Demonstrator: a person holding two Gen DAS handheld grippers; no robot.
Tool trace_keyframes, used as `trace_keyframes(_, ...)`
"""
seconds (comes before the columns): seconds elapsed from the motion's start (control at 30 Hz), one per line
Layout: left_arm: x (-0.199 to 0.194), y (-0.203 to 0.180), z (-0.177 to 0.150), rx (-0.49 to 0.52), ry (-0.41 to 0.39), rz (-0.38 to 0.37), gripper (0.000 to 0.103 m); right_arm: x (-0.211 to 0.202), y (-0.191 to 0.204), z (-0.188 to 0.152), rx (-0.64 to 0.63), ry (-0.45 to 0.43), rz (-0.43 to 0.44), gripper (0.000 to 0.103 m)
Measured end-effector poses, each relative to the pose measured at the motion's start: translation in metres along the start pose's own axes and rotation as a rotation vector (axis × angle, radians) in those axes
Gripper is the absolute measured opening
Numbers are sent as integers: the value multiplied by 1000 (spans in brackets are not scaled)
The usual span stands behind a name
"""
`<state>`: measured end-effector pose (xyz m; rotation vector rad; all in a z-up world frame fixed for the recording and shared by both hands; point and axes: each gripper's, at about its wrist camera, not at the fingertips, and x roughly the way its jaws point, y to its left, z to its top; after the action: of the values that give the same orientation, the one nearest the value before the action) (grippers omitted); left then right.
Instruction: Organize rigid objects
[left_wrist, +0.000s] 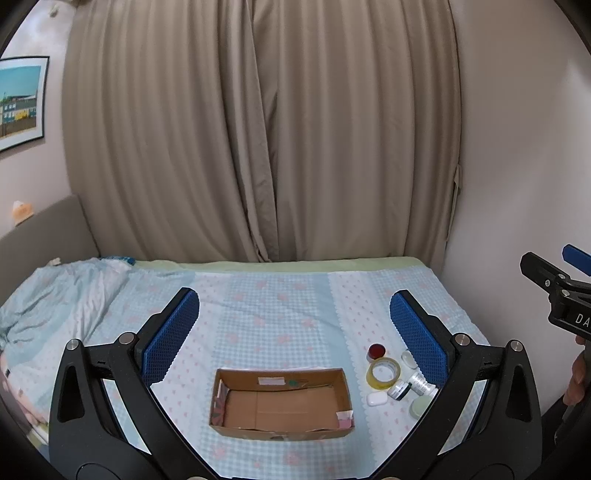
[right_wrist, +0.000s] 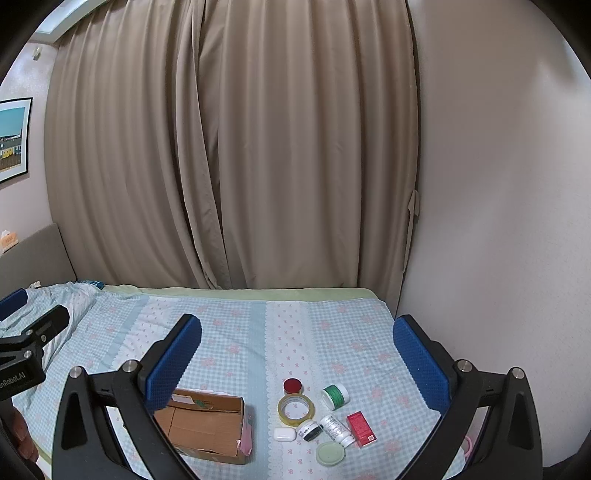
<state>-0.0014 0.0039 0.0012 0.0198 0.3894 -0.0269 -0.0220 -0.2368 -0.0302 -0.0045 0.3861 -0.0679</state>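
Observation:
An open, empty cardboard box (left_wrist: 280, 400) sits on the bed; it also shows in the right wrist view (right_wrist: 207, 428). To its right lie several small items: a red-lidded jar (right_wrist: 292, 386), a tape roll (right_wrist: 295, 409), a green-and-white jar (right_wrist: 335, 396), a red box (right_wrist: 361, 429), a white bottle (right_wrist: 336, 428), a black-banded jar (right_wrist: 309, 430), a white earbud case (right_wrist: 284, 434) and a pale green lid (right_wrist: 330, 453). My left gripper (left_wrist: 293, 325) is open above the box. My right gripper (right_wrist: 295, 350) is open above the items. Both are empty.
The bed has a blue checked sheet (left_wrist: 266, 306) and a crumpled blanket (left_wrist: 55, 295) at the left. Beige curtains (left_wrist: 258, 129) hang behind it and a wall (right_wrist: 498, 221) runs along its right side.

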Motion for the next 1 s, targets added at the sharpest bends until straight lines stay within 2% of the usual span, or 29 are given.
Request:
trace_keyframes(0.33,5,2,1,10,18,-8,103,0,-1,0,13,12,-9,103)
trace_keyframes(0.5,24,-7,-1,33,73,-70,103,2,-15,-3,48,47,-43,103)
trace_keyframes(0.63,53,-26,-20,25,145,-154,103,8,-34,-16,70,113,-84,103)
trace_keyframes(0.8,99,-75,-51,44,273,-175,103,28,-70,-46,61,216,-129,103)
trace_keyframes(0.9,132,-104,-73,90,357,-150,103,50,-93,-63,69,267,-116,103)
trace_keyframes(1.0,168,-141,-97,79,451,-160,103,83,-118,-83,66,333,-92,103)
